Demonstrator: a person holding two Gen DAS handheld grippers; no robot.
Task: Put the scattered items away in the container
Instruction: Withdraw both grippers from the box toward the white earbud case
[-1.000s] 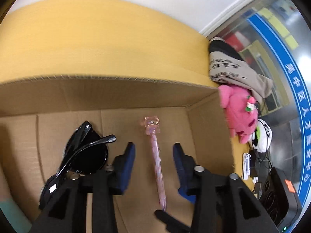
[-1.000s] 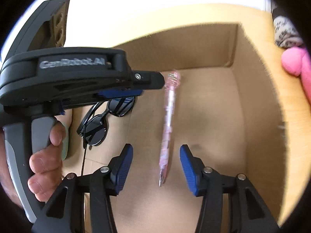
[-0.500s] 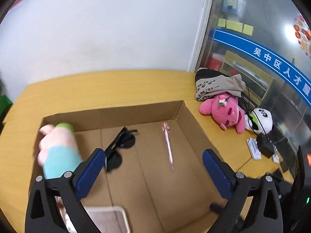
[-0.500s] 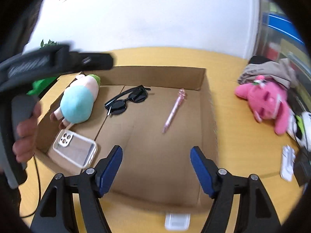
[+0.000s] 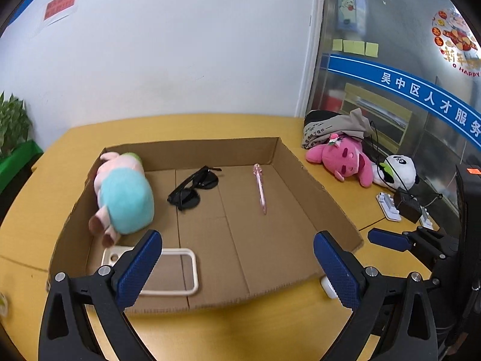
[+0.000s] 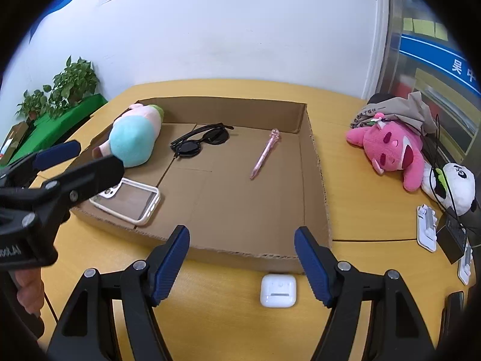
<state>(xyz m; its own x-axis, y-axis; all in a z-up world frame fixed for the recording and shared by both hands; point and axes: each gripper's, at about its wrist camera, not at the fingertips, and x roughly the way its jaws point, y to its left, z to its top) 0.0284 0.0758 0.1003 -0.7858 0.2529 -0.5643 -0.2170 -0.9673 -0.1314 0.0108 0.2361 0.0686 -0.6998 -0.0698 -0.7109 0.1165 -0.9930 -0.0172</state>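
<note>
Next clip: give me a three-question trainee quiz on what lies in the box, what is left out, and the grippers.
1. True or false: the pink pen lies on the table outside the cardboard box.
2. Which small item sits on the table just in front of the box? A) sunglasses B) white earbud case C) phone
3. Fill in: the right gripper holds ____ between its jaws.

Key:
1. False; the pen lies inside the box, right of the sunglasses.
2. B; the white earbud case is on the table, while the phone lies in the box.
3. Nothing; like the left gripper, it is open and empty.
</note>
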